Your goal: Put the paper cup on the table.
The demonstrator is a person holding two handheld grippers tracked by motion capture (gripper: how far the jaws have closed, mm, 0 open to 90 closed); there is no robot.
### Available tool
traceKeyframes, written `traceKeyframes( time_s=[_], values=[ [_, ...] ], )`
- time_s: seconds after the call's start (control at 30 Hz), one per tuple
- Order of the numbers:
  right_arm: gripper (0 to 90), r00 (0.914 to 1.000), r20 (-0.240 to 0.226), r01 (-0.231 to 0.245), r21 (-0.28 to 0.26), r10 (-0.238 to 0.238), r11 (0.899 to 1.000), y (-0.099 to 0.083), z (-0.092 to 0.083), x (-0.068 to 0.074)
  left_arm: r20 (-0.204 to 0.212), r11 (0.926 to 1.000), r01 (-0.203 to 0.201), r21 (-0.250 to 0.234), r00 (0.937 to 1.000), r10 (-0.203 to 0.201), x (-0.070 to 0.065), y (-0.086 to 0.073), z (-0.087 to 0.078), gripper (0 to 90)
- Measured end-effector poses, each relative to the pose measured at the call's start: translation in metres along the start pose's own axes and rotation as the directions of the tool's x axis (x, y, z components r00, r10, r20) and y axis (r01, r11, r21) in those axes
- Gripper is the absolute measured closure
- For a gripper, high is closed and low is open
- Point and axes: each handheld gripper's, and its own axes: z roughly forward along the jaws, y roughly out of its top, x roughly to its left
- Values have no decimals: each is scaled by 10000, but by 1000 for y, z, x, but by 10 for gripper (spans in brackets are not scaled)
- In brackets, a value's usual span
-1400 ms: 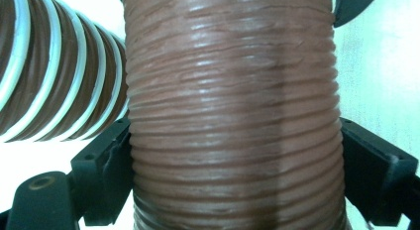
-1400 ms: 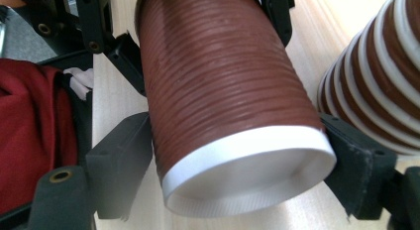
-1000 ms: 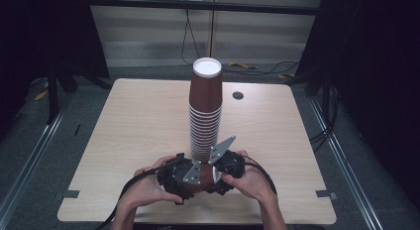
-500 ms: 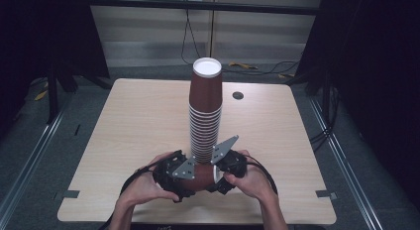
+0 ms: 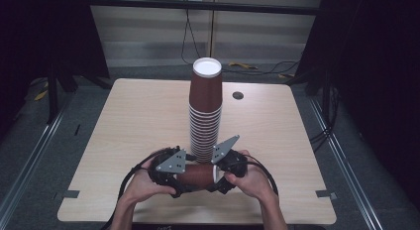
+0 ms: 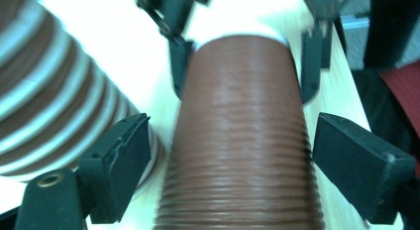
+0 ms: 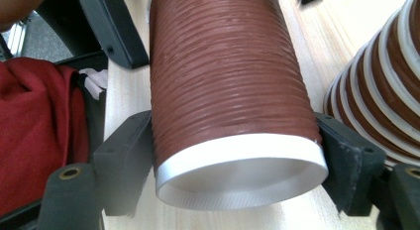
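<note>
A tall stack of brown paper cups (image 5: 205, 116) stands upside down at the table's middle. In front of it a single brown cup (image 5: 198, 174) lies on its side between both grippers. My right gripper (image 5: 214, 176) is shut on its white-rimmed wide end (image 7: 237, 170), with both pads pressed against the wall. My left gripper (image 5: 184, 179) reaches around the narrow end (image 6: 242, 141). Its jaws have just been closing, and a slim gap still shows beside each pad (image 6: 124, 150). The right gripper's jaws (image 6: 246, 56) show at the far end of the cup.
The light wooden table (image 5: 124, 141) has a dark round hole (image 5: 237, 95) at the back right. The stack (image 7: 381, 76) stands close beside the held cup. A red garment (image 7: 39, 126) lies past the table's near edge. Cables trail from both grippers.
My left gripper has drawn a little to the left and up along the lying cup, so more of the cup shows between the grippers. The right hand and the stack have stayed put.
</note>
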Motion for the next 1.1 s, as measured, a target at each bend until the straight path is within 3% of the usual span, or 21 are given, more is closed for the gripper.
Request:
traceKeyframes(
  time_s=[0.13,0.17,0.27,0.4,0.47,0.6,0.7,0.8,0.87,0.93,1.07,1.1],
  values=[
    [227,9999,20,-128,-136,128,9998,-2,-2,-1,-327,9993,188,-310,9993,-198,0,-2,-7,157],
    [227,9992,265,-289,-352,298,9990,-4,-5,-1,-411,9985,325,-441,9986,-343,-1,-4,-9,158],
    [227,9983,386,-419,-389,434,9984,-6,-7,-1,-727,9951,529,-833,9956,-590,0,-9,-14,158],
    [226,9952,563,-765,-663,802,9949,-15,-12,-5,-1076,9874,948,-1271,9882,-1088,1,-16,-22,156],
    [225,9945,630,-778,-826,831,9935,-17,-12,-5,-1125,9790,1173,-1665,9842,-1371,1,-20,-27,156],
    [225,9929,503,-998,-1450,1081,9844,-24,-15,-6,-1016,9597,1553,-2343,9778,-1831,-1,-29,-31,156],
    [225,9908,473,-1175,-1608,1265,9800,-28,-15,-6,-1020,9566,1641,-2406,9759,-1931,-2,-31,-30,156],
    [225,9902,324,-1270,-1906,1355,9734,-34,-14,-6,-901,9452,1973,-2600,9697,-2272,-2,-33,-28,155],
    [225,9890,330,-1348,-2021,1444,9700,-35,-13,-5,-987,9453,1995,-2582,9679,-2312,-3,-34,-28,155],
    [225,9888,147,-1410,-2399,1488,9605,-36,-14,-5,-814,9405,2041,-2715,9689,-2338,-5,-36,-28,155],
    [225,9866,243,-1498,-2597,1615,9540,-39,-14,-5,-633,9345,1999,-2946,9716,-2278,-8,-38,-31,155],
    [225,9857,172,-1565,-2751,1676,9486,-42,-14,-5,-666,9340,2019,-2947,9707,-2308,-8,-39,-31,155]
  ],
)
